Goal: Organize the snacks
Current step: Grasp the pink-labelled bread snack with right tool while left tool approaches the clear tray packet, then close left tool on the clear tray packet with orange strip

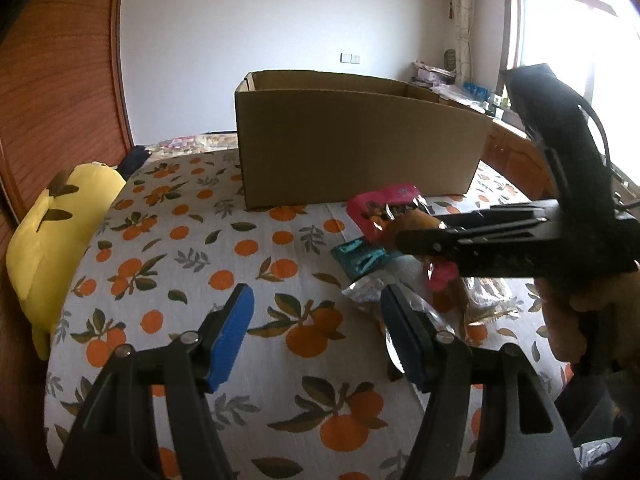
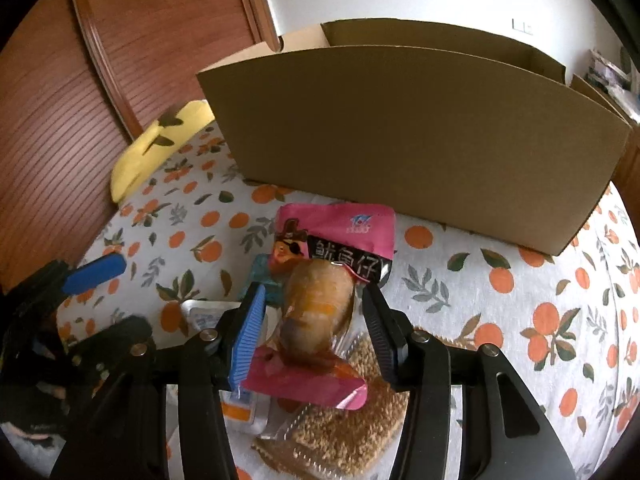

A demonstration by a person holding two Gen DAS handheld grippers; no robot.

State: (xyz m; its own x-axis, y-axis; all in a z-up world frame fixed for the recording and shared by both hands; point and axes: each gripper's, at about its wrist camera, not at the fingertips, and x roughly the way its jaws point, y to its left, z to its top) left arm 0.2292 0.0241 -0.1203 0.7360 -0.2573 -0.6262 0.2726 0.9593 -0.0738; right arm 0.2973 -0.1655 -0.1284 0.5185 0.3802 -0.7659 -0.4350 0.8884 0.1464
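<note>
- The right gripper (image 2: 314,312) has its two fingers around a brown snack in clear wrap (image 2: 318,304) (the pads seem to touch it, so it is gripped), above a pink squid snack packet (image 2: 340,228).
- The left gripper (image 1: 316,334) is spread wide with nothing between its fingers, over the orange-print bedsheet (image 1: 192,240).
- The cardboard box (image 2: 420,140) stands just behind the snack pile.

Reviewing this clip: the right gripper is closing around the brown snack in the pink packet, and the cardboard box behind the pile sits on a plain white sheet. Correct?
Not quite. The sheet is not plain: it is printed with oranges and leaves, as both wrist views show. The rest holds: the right gripper brackets the brown snack in its pink packet, and the cardboard box stands behind the pile.
</note>
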